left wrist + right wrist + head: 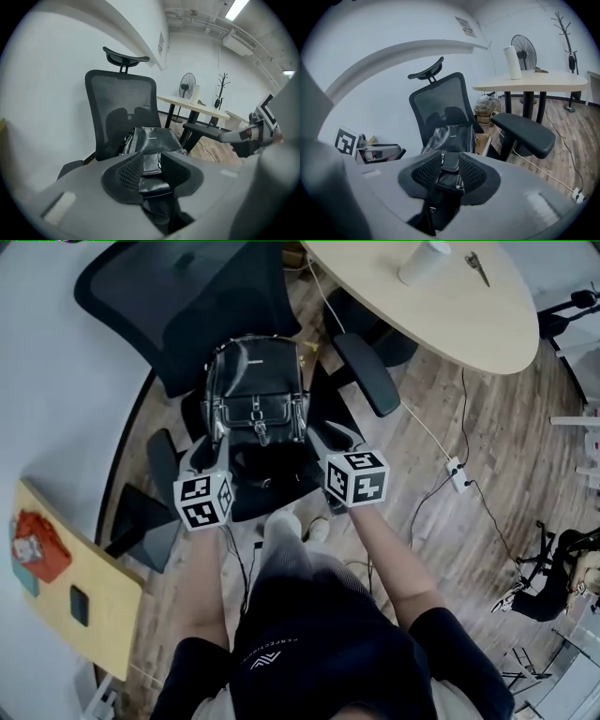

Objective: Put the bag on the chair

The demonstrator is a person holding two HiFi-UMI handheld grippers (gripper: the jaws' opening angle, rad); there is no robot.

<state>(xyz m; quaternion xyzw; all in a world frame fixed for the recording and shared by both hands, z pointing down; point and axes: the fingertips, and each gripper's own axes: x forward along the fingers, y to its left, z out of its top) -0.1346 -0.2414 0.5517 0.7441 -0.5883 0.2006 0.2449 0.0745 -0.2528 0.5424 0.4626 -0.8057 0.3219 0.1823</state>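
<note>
The left tongs (152,165) are closed to a narrow gap on a black leather strap (151,183), which fills the space between the two ridged pads. The right tongs (451,169) are closed the same way on a second black strap with pale stitching (449,174).

Both straps run forward from the tongs to the bag (255,390), a black leather backpack with silver buckles. In the head view the bag lies just ahead of the tongs and between them, one on each side of its lower corners. The two marker cubes (202,501) sit nearer to us.

The bag stands upright over the seat of the chair (178,296), a black mesh office chair. The bag's back is close to the backrest and its front faces us. We cannot tell whether its base rests on the seat.

The chair's right armrest (367,373) juts out just beside the right tongs. Beyond it, on the wooden floor (441,521), stands a round pale table (469,324) carrying a white cup (424,261).
</note>
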